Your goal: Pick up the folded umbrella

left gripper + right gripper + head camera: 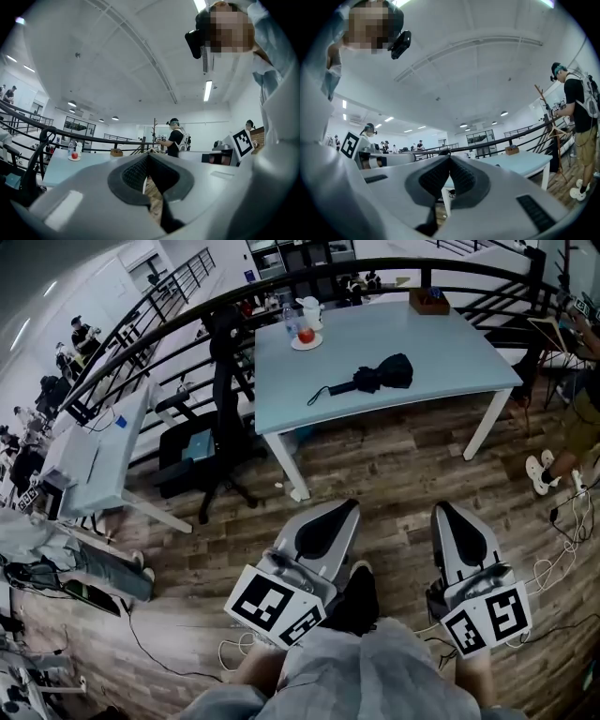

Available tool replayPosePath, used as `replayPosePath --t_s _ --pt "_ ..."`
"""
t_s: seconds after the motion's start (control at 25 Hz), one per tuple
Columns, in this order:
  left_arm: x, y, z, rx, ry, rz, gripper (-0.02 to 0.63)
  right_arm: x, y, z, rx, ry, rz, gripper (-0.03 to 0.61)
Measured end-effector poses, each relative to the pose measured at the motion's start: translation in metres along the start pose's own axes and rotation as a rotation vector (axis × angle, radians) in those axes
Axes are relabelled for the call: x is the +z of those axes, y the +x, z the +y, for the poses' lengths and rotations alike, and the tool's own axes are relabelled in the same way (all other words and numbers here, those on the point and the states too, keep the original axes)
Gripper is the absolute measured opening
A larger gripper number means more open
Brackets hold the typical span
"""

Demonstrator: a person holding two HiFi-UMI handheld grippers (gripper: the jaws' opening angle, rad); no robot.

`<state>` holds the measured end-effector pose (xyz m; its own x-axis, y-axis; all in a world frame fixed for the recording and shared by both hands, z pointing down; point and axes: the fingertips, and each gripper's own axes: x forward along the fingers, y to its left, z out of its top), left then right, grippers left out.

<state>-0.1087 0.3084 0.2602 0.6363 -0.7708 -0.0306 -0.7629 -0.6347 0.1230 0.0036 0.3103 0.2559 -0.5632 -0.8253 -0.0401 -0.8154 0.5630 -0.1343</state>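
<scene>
The left gripper (343, 510) and right gripper (444, 512) are both closed on nothing, well short of the folded umbrella (373, 377) lying on the pale blue table (450, 343). Arriving unopened would likely shove it across the smooth tabletop. Its soft black fabric bunches lumpily and tapers to a slim handle, so a cloth-only pinch may slip.

Folded umbrella (380, 377): black, collapsed short, cloth bunched loosely rather than wrapped tight. Lies flat on the pale blue table (441, 343), about midway along its length and nearer the front edge than the back. Sits slantwise in the head view: bulky cloth end toward the upper right, slim handle end toward the lower left. Ends in a thin dark wrist loop that trails along the tabletop toward the front-left corner. Touches nothing but the tabletop.
</scene>
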Motion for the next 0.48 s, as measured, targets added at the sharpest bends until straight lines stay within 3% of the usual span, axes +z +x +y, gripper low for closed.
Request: replayPosePath --t_s 0.48 --pt "-0.011 0.063 0.005 -0.071 -0.024 0.010 0.005 -0.006 0.010 -0.054 -0.082 0.005 0.015 0.000"
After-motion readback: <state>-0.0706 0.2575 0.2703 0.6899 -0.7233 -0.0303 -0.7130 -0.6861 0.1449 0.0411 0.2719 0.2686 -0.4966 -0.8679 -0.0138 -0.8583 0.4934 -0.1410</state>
